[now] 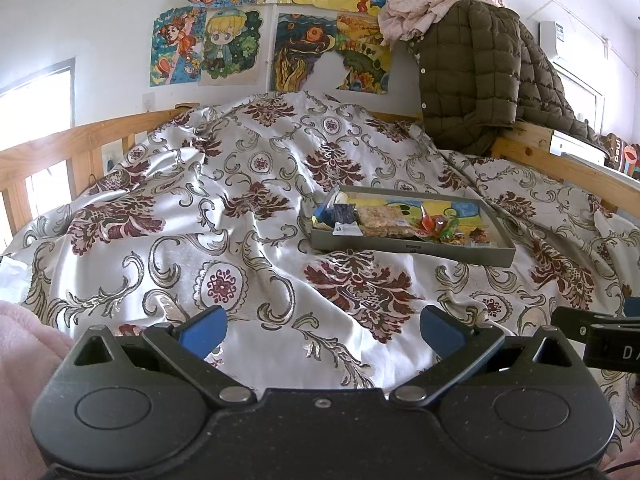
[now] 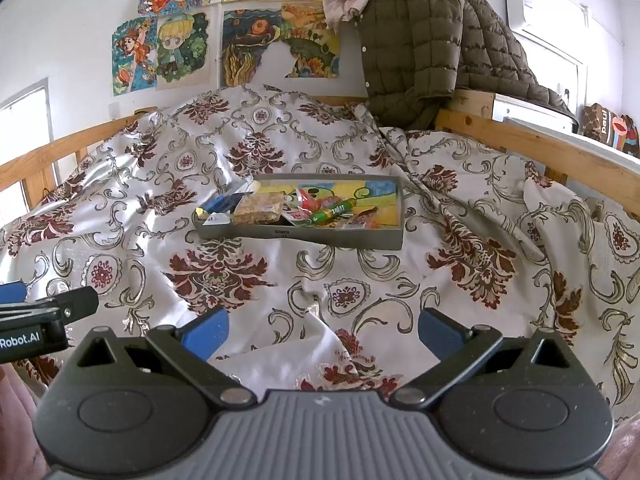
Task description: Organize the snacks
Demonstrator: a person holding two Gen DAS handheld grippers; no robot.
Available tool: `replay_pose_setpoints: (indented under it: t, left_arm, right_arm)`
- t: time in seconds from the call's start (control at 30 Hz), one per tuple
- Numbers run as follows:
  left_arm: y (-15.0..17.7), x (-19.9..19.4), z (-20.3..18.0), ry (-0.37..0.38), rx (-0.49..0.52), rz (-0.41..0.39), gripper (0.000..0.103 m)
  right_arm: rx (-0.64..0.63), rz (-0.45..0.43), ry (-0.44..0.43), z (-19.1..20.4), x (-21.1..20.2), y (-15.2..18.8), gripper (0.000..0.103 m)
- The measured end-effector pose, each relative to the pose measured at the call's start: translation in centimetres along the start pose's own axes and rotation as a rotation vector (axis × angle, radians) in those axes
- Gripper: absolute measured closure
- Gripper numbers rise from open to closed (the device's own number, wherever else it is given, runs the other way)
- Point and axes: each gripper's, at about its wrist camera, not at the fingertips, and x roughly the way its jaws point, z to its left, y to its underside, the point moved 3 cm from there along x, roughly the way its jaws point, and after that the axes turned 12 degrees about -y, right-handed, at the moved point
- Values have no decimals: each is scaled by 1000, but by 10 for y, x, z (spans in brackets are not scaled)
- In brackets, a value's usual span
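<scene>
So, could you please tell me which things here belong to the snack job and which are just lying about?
Job:
tray
cereal bar
green tube
blue packets
left gripper
right gripper

Lying about:
bedspread
jacket
drawings
bed rail

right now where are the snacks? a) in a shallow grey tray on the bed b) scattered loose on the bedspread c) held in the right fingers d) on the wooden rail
a: the snacks lie inside the grey tray on the patterned bedspread, and both grippers are open and hold nothing.
</scene>
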Motion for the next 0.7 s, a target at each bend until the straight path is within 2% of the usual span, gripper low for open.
replay_pose_setpoints:
  t: [0.7]
  left_arm:
    - [0, 0, 0, -1, 1, 0, 1]
  right_arm:
    - [0, 1, -2, -1, 0, 2, 0]
